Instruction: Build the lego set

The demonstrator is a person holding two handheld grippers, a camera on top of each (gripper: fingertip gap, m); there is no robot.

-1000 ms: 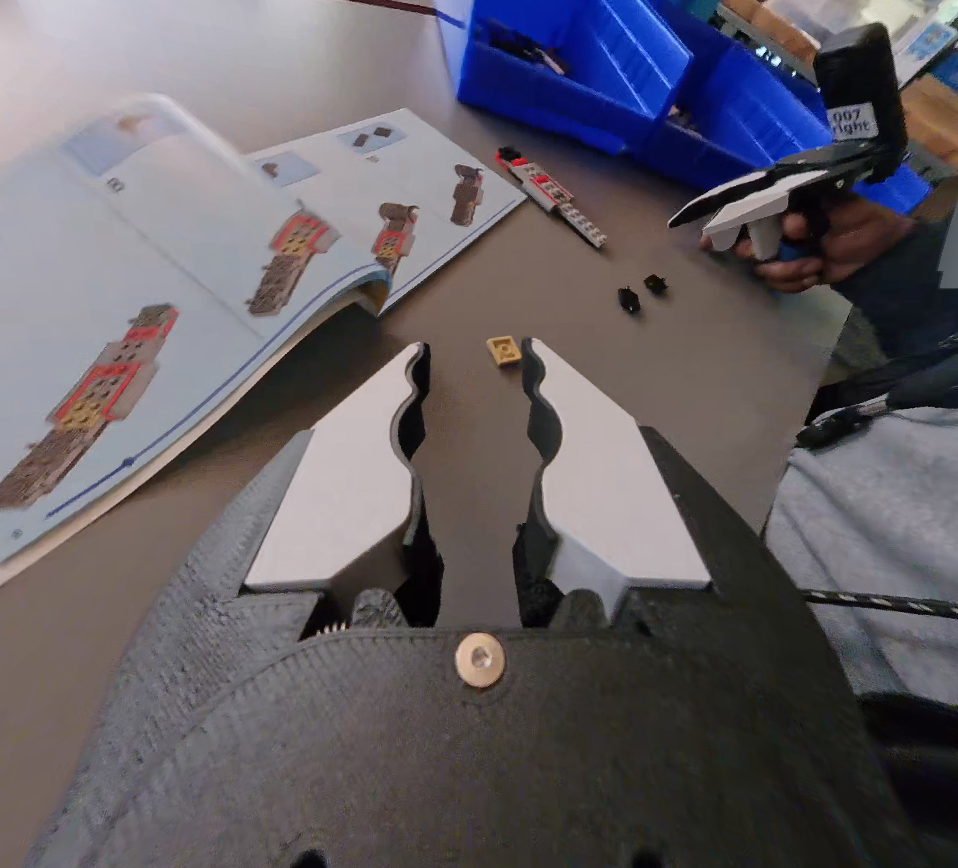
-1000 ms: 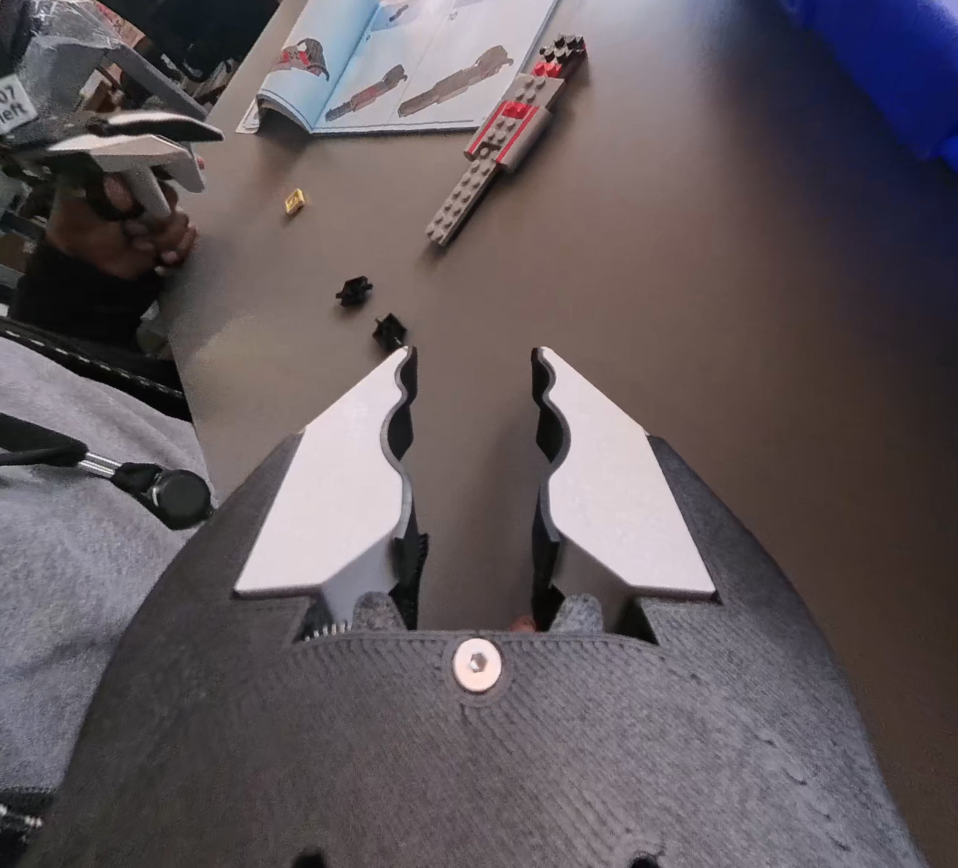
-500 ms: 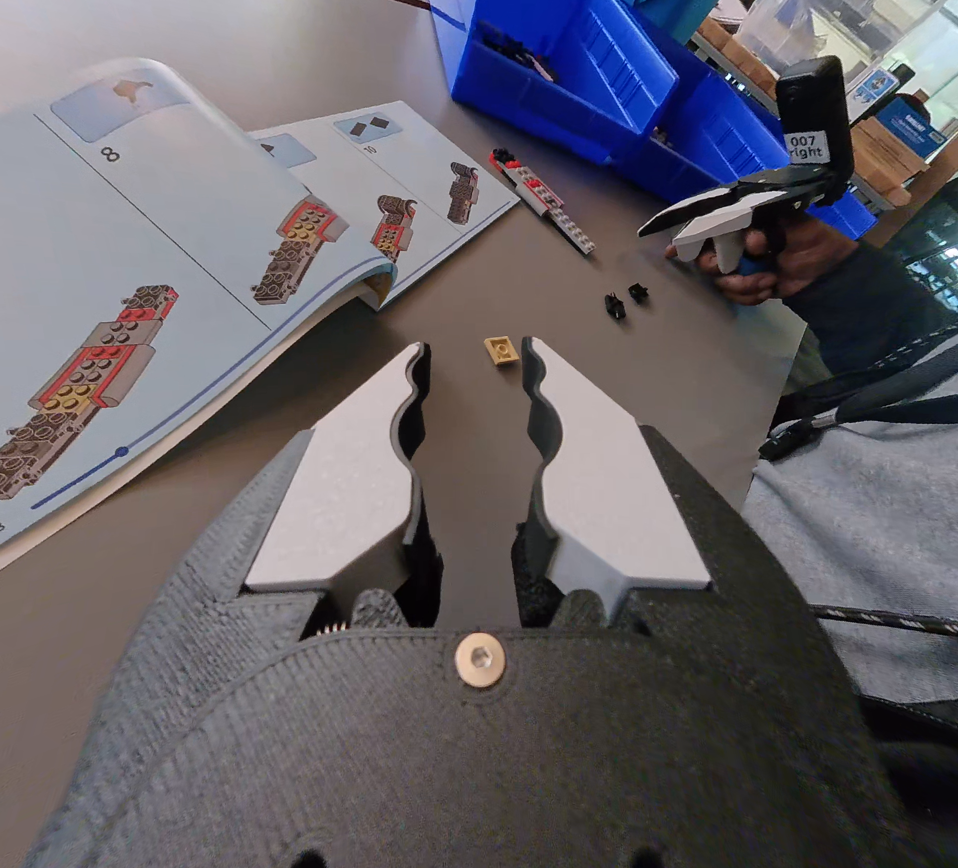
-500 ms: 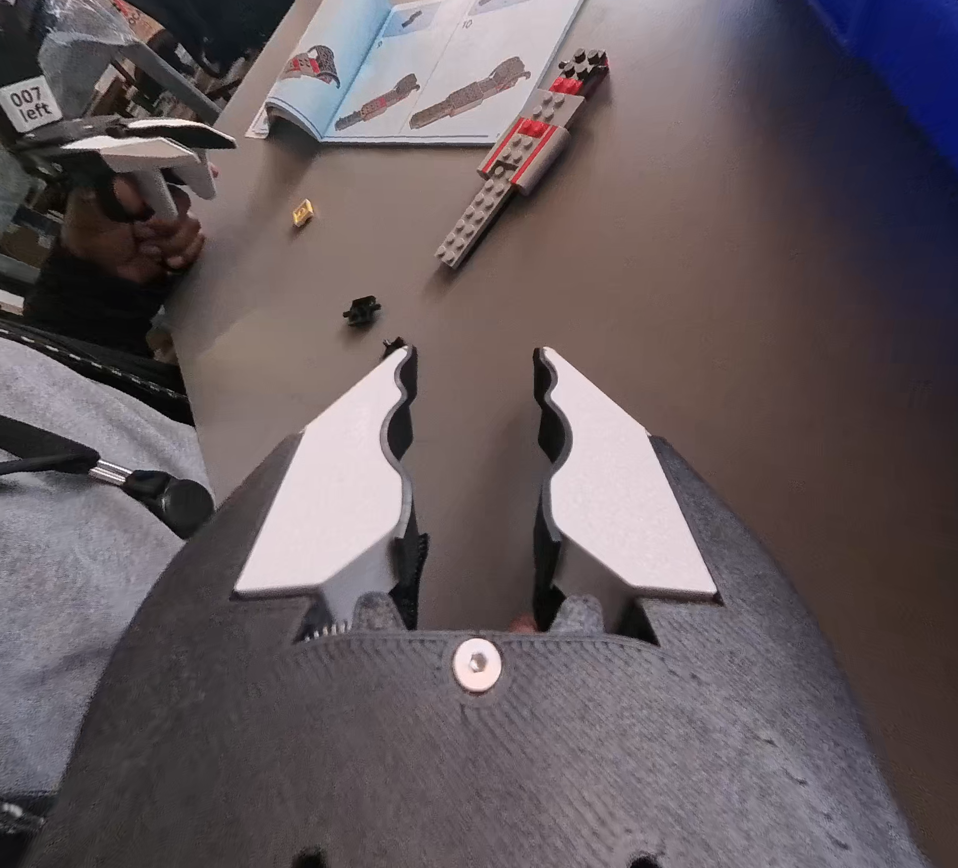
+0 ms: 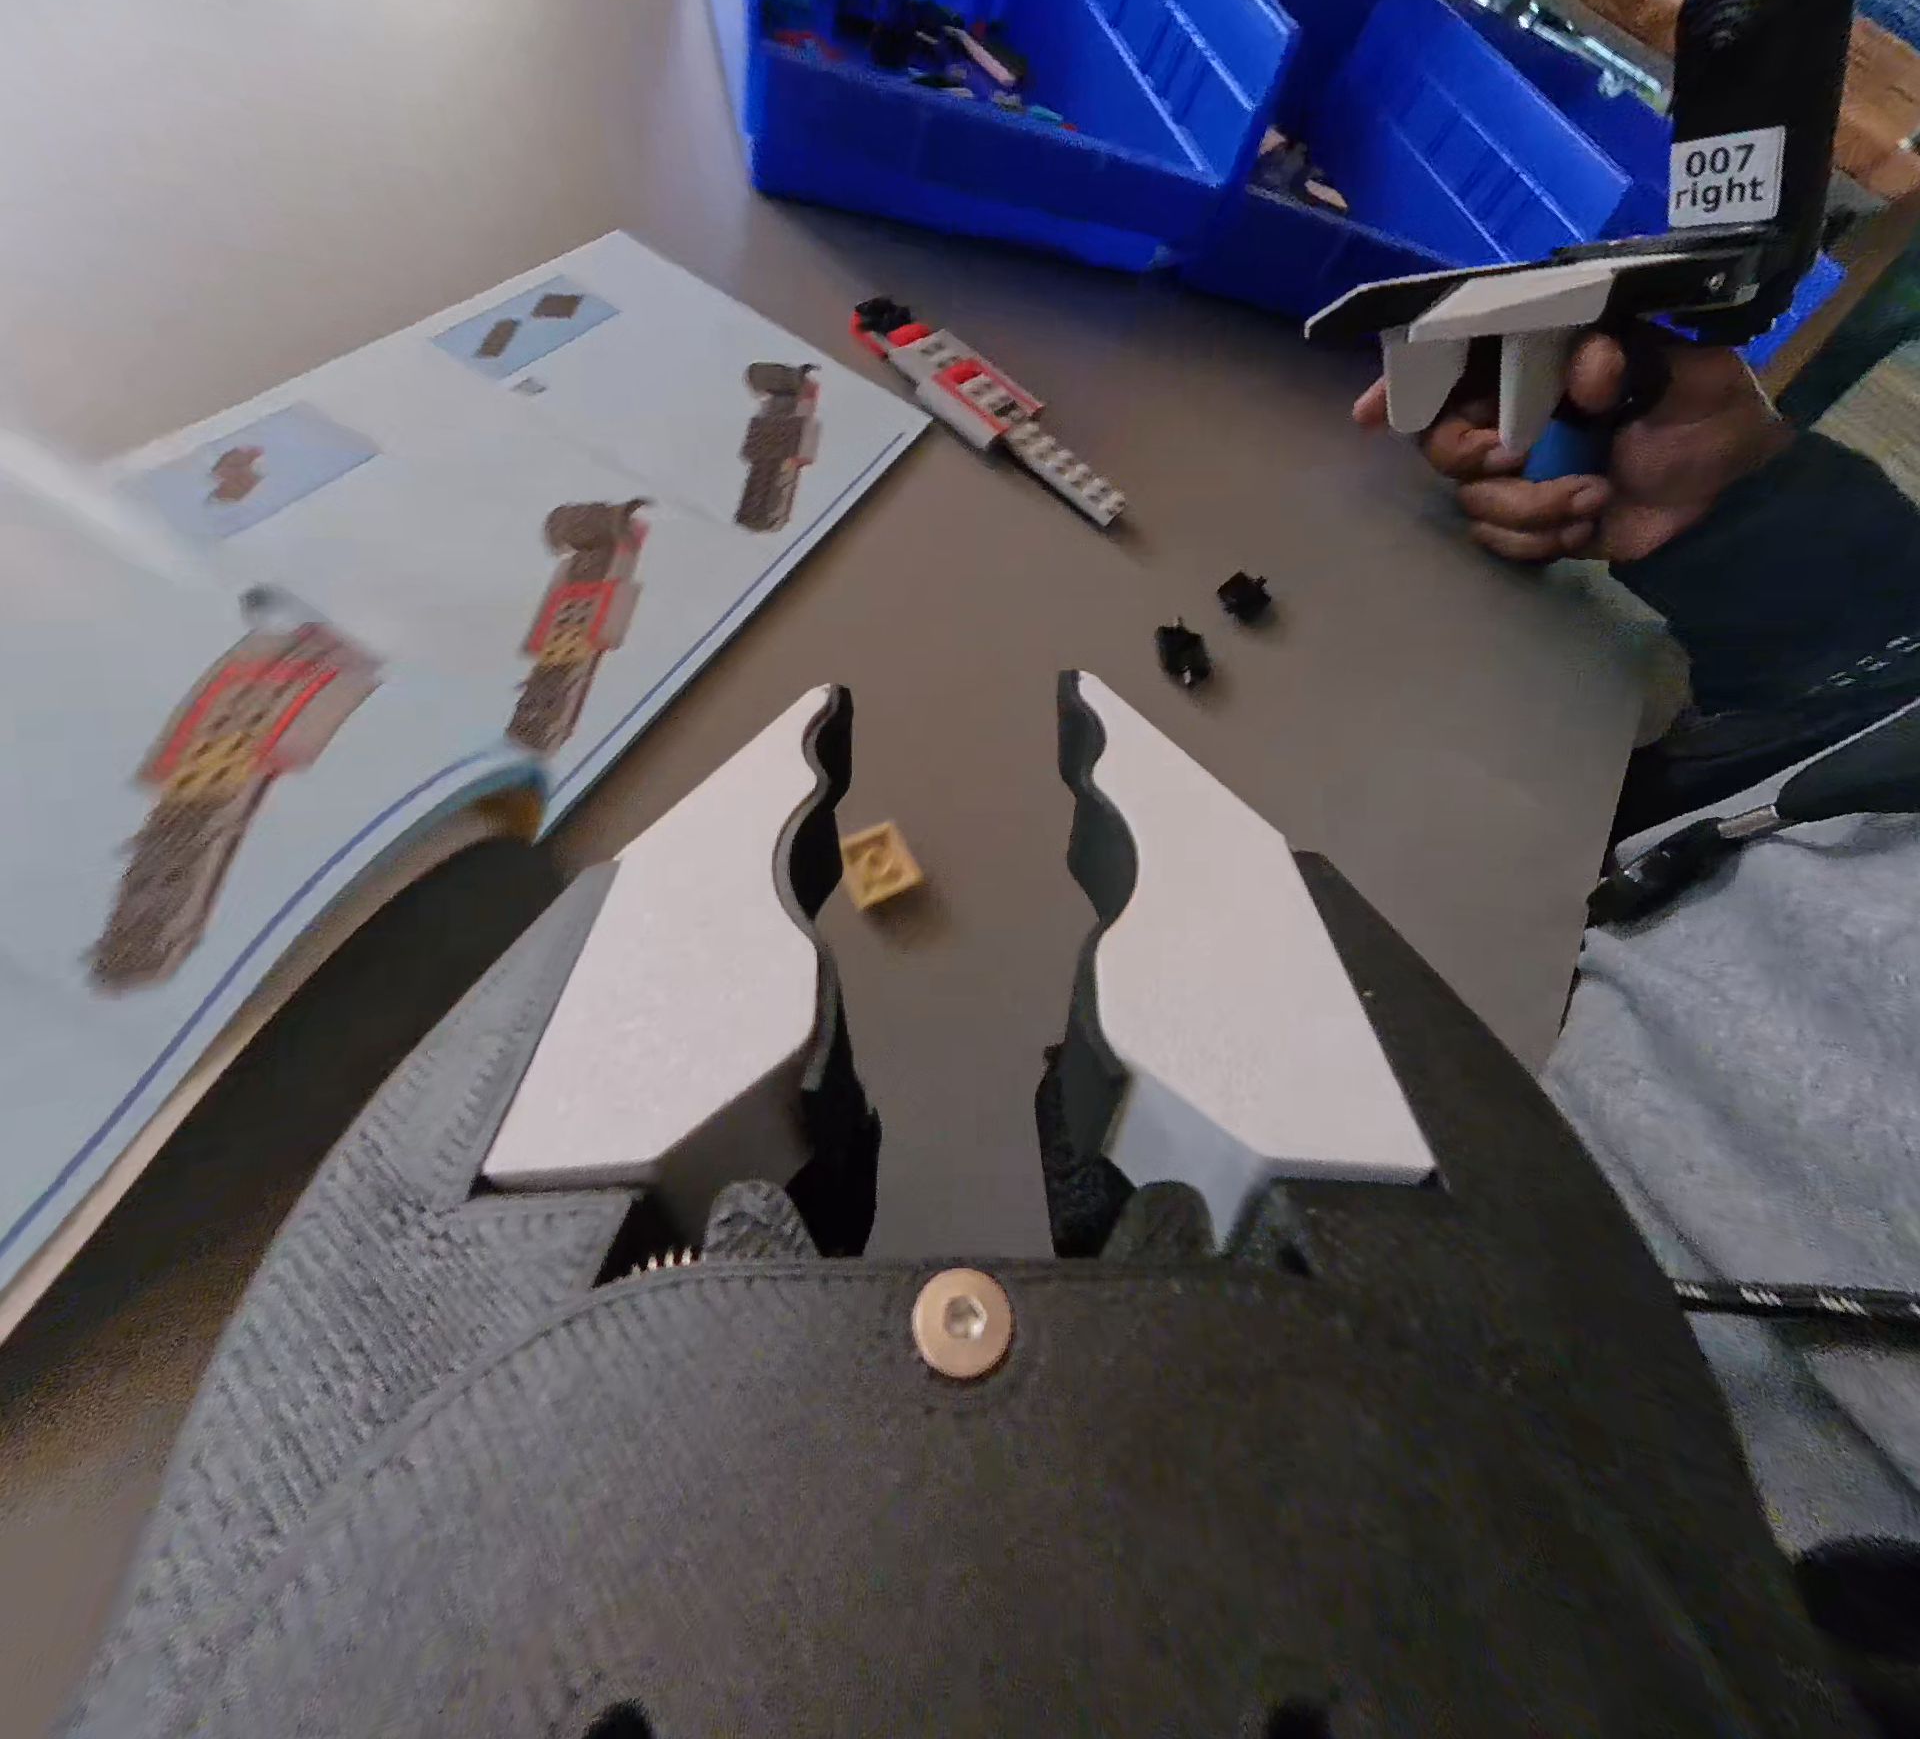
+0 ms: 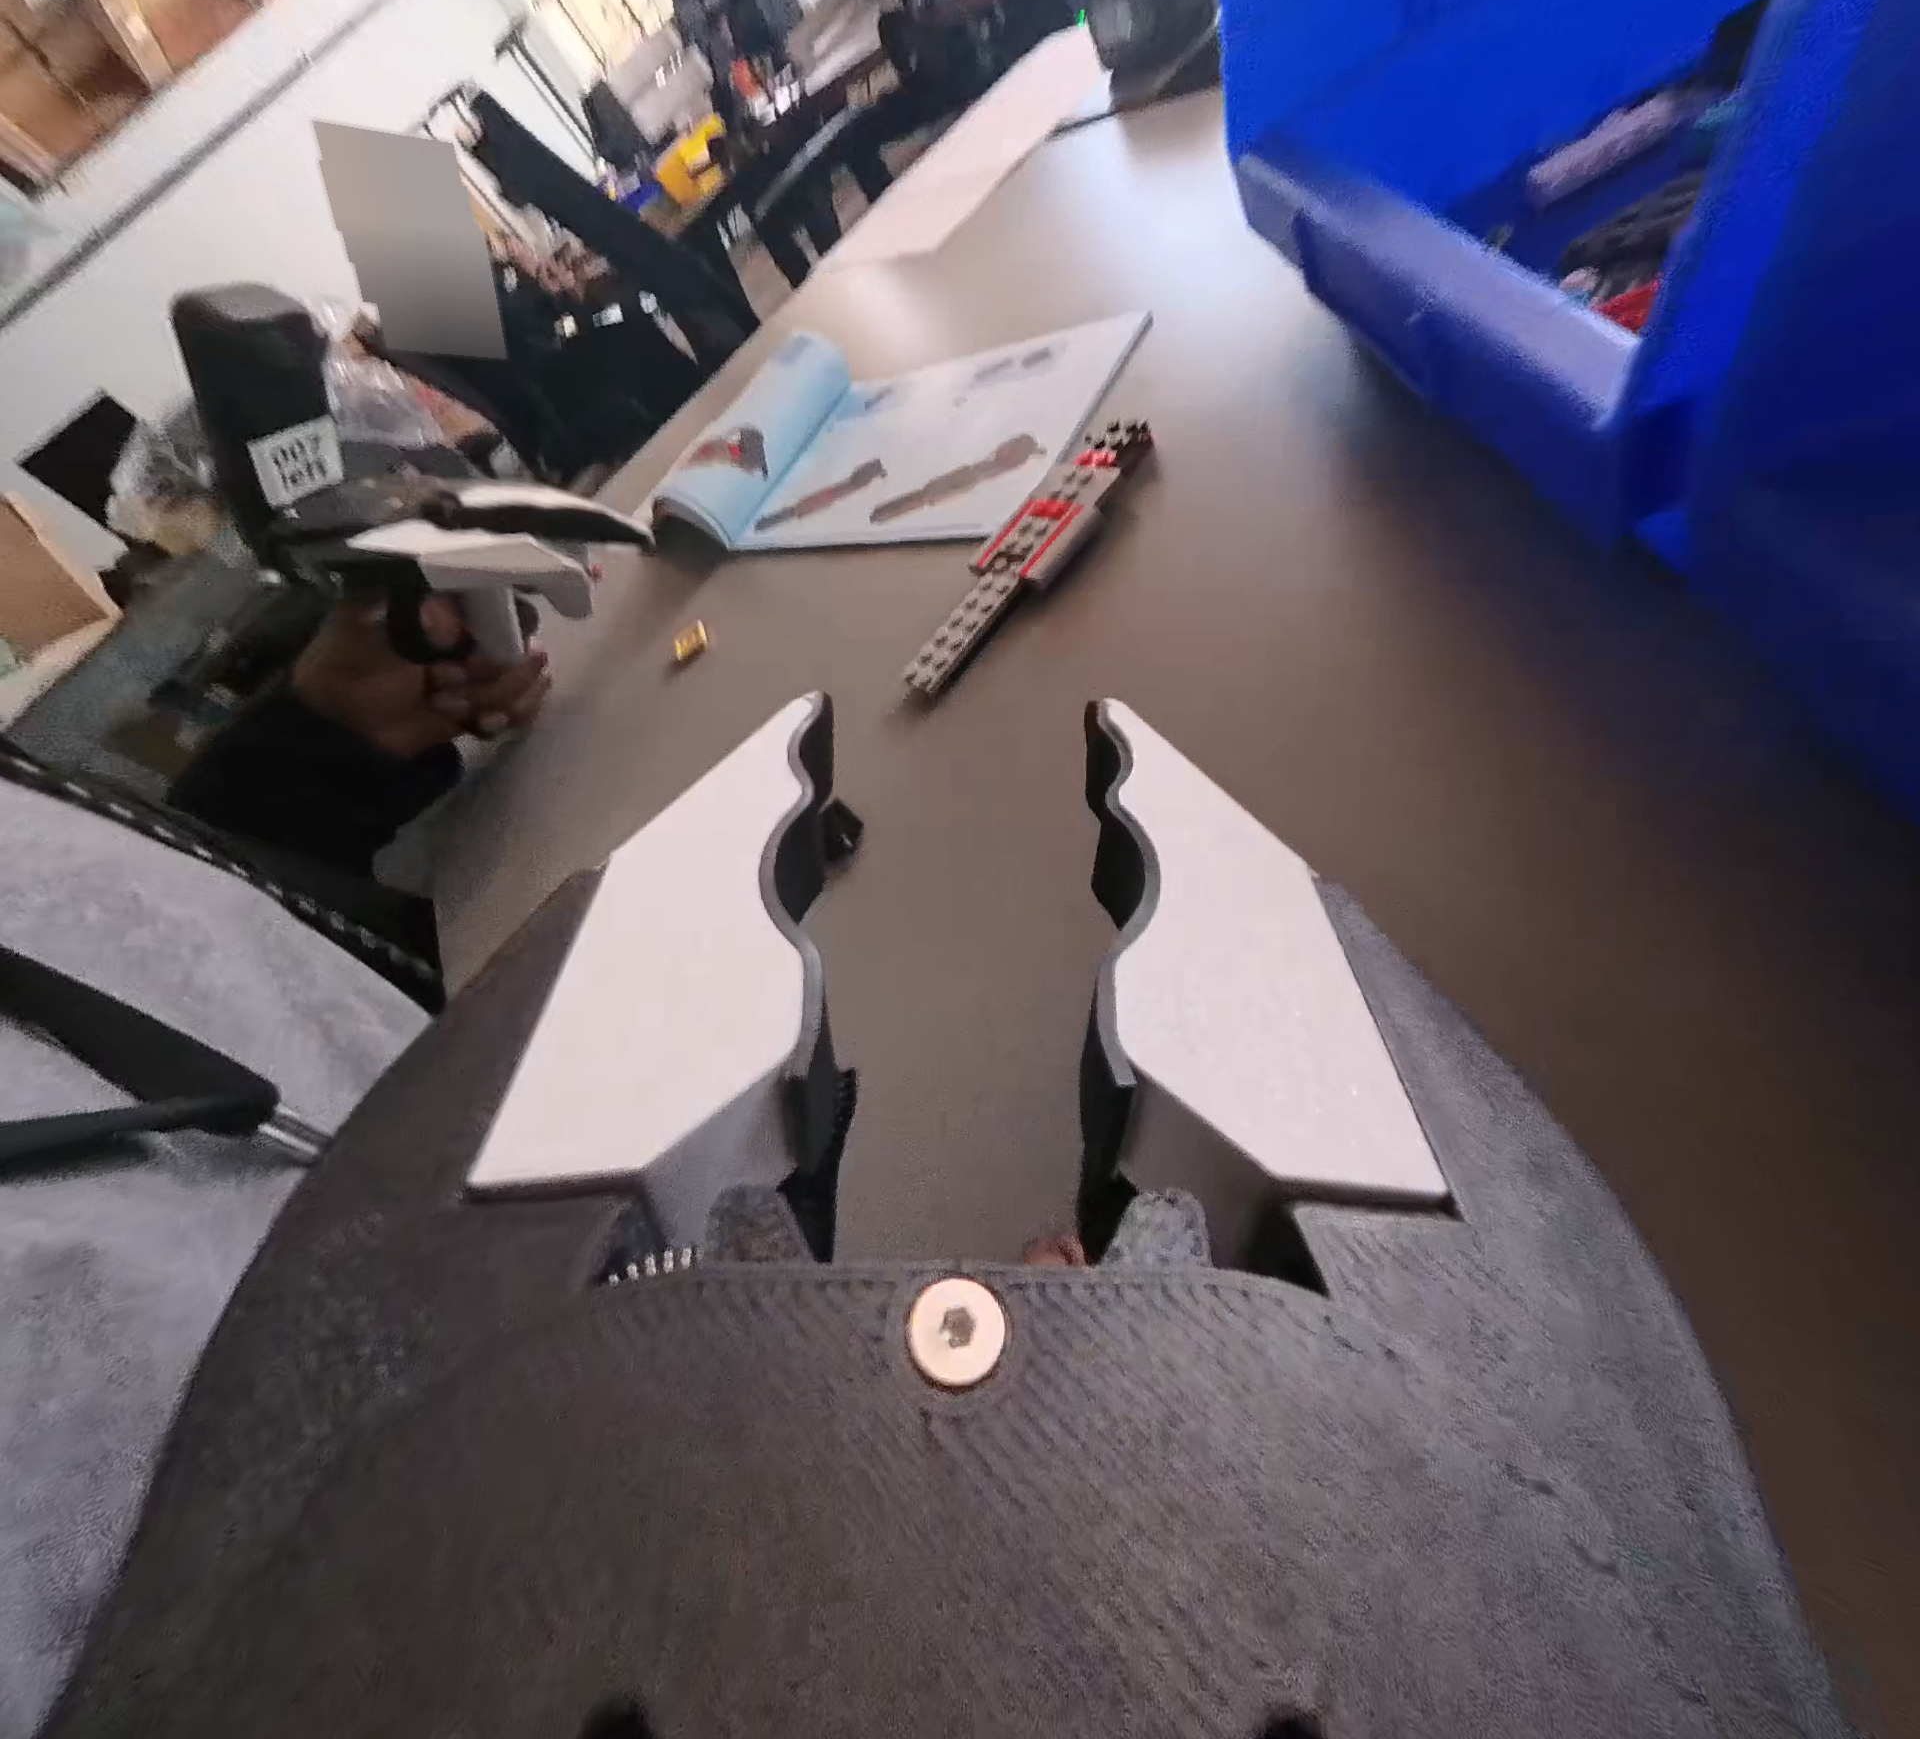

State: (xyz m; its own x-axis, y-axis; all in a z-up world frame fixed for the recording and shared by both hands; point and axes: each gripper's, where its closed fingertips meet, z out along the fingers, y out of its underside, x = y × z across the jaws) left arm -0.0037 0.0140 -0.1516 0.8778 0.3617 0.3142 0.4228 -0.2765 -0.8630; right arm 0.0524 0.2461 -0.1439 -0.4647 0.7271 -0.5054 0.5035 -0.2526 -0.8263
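A small tan square plate (image 5: pixel 881 870) lies on the dark table between the fingers of my open left gripper (image 5: pixel 951 697), close to the left finger; it also shows in the right wrist view (image 6: pixel 691 643). The grey, red and black lego build (image 5: pixel 982 401) lies beyond, next to the open instruction booklet (image 5: pixel 416 546); both show in the right wrist view, the build (image 6: pixel 1029 546) and the booklet (image 6: pixel 904 453). Two small black pieces (image 5: pixel 1210 629) lie to the right. My right gripper (image 6: pixel 956 713) is open and empty; one black piece (image 6: pixel 840 832) peeks beside its left finger.
Blue parts bins (image 5: pixel 1039 58) with loose pieces stand at the back of the table, also at the right in the right wrist view (image 6: pixel 1558 183). The table's near edge runs by the person's grey clothing (image 5: pixel 1714 1014). Chairs and people are in the room behind.
My left gripper has moved forward, so the tan plate now lies between its fingers. My right gripper has tilted up and moved forward, with one black piece now beside its left finger.
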